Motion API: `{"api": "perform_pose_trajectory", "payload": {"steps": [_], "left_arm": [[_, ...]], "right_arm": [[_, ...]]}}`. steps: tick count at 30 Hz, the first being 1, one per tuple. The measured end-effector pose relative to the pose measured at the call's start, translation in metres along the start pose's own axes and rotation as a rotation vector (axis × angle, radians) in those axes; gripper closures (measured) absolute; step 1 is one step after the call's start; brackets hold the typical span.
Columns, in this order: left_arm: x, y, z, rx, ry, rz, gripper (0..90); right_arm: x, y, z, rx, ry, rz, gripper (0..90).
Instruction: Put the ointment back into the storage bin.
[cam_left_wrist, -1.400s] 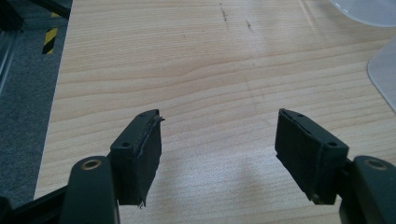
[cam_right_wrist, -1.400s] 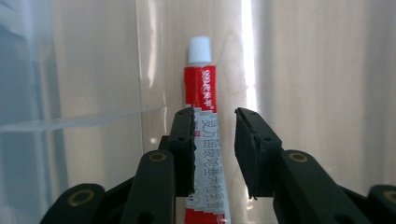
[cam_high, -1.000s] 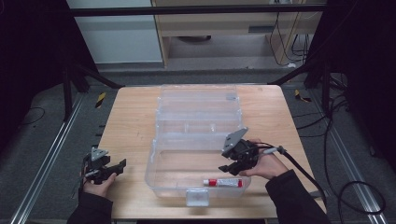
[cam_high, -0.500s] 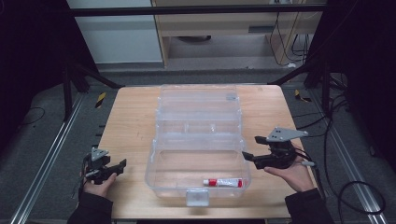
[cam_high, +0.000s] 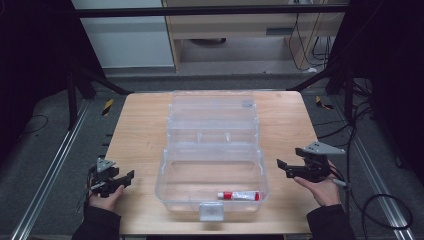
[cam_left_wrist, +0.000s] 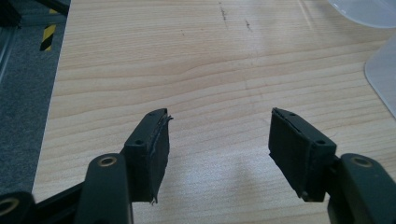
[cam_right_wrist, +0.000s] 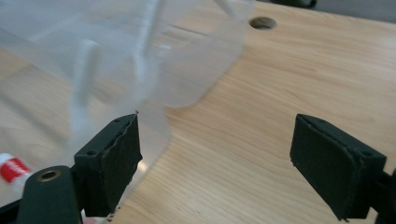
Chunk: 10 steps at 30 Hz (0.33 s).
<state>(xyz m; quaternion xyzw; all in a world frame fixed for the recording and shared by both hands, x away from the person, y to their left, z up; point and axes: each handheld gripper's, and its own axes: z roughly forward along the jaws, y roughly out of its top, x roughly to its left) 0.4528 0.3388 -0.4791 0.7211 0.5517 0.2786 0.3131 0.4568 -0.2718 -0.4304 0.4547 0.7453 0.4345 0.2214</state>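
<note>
A clear plastic box (cam_high: 212, 165) stands open in the middle of the wooden table (cam_high: 140, 135), its lid laid back. A red and white tube (cam_high: 239, 195) lies in the box's near compartment. My right gripper (cam_high: 281, 167) is just right of the box, low over the table and pointing at its side wall. Its jaws have just been opening and stand wide with nothing between them. In the right gripper view the box wall (cam_right_wrist: 116, 56) is close ahead and the tube's end (cam_right_wrist: 11, 168) shows through it. My left gripper (cam_high: 129, 176) rests open near the table's front left corner over bare wood (cam_left_wrist: 210, 70).
The box has a white latch (cam_high: 210, 211) at its front edge. A cable hole (cam_right_wrist: 262, 22) sits in the tabletop beyond the right gripper. Metal rails and cables run along the floor on both sides of the table.
My right gripper has left the box, where it was over the tube, and moved right and down to the table beside it, its jaws wider. The tube lies in the box. The left hand stayed put.
</note>
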Motion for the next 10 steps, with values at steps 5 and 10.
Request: {"api": "perform_pose_trajectory", "payload": {"steps": [5,10], "left_arm": [[0.001,0.000,0.001,-0.006,0.002,0.002,35.1],[0.001,-0.001,0.003,0.000,0.011,0.010,28.2]], "right_arm": [[-0.020,-0.018,0.003,-0.010,-0.081,0.090,16.6],[-0.031,-0.030,0.006,0.030,-0.105,0.126,16.1]]}}
